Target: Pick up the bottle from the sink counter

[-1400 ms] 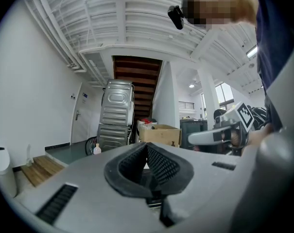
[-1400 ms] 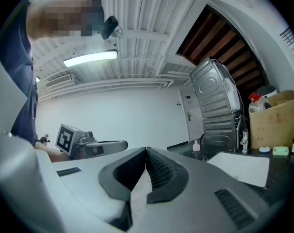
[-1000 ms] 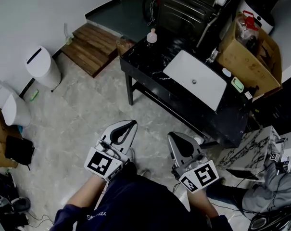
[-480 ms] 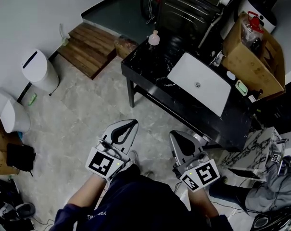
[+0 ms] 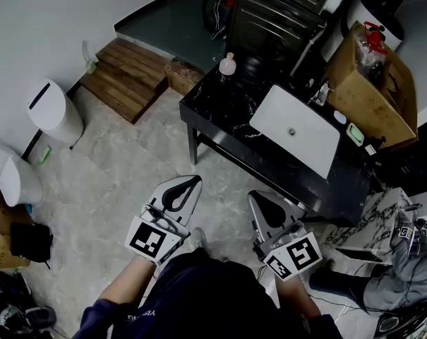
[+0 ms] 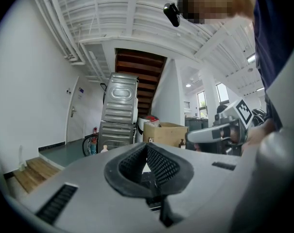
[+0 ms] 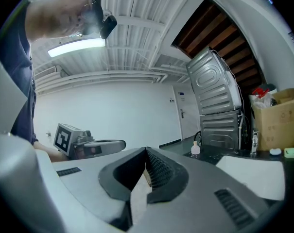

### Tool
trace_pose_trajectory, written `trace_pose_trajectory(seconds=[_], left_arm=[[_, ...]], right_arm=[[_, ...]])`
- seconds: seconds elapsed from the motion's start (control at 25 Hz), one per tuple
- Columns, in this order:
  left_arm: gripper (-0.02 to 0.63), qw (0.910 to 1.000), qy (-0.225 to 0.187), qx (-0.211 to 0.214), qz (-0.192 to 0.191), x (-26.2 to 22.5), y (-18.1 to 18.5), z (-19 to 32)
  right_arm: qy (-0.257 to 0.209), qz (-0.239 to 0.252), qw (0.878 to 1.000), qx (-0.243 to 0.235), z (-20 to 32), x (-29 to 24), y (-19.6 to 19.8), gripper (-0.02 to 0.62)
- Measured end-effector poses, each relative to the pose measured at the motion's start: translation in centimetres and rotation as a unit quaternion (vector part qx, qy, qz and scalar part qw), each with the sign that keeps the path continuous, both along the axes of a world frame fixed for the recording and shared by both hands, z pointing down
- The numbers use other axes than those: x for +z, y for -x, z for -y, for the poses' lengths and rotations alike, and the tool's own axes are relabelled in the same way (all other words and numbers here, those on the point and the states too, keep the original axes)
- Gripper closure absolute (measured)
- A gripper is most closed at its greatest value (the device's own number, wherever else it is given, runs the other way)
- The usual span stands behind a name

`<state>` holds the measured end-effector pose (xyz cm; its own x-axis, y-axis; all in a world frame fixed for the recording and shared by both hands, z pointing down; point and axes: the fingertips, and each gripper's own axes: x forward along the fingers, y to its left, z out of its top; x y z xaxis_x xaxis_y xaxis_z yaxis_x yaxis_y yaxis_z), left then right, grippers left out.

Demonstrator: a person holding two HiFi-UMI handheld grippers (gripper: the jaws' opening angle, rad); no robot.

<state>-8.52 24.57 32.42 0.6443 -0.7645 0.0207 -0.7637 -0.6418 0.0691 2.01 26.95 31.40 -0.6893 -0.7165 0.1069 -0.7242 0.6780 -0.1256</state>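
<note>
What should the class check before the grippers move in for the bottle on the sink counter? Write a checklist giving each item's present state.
1. Bottle upright on the counter: ok.
2. Space round the bottle free: ok.
3. Left gripper empty: ok. Fingers apart: not ok, shut.
4. Right gripper empty: ok. Fingers apart: not ok, shut.
5. Grippers at the counter: not ok, both over the floor, short of it.
6. How full the bottle is: cannot tell.
</note>
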Motion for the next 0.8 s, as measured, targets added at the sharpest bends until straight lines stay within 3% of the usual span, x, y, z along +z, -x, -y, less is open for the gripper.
trace_pose_trajectory(seconds=[0.8], left_arm=[[0.598,0.9997,-0.011,0.020,-0.004,-0.2,2.0,3.4]], right_arm=[[-0.006,-0.001,1.000,0.018,2.9,-0.2,2.3,0.571]])
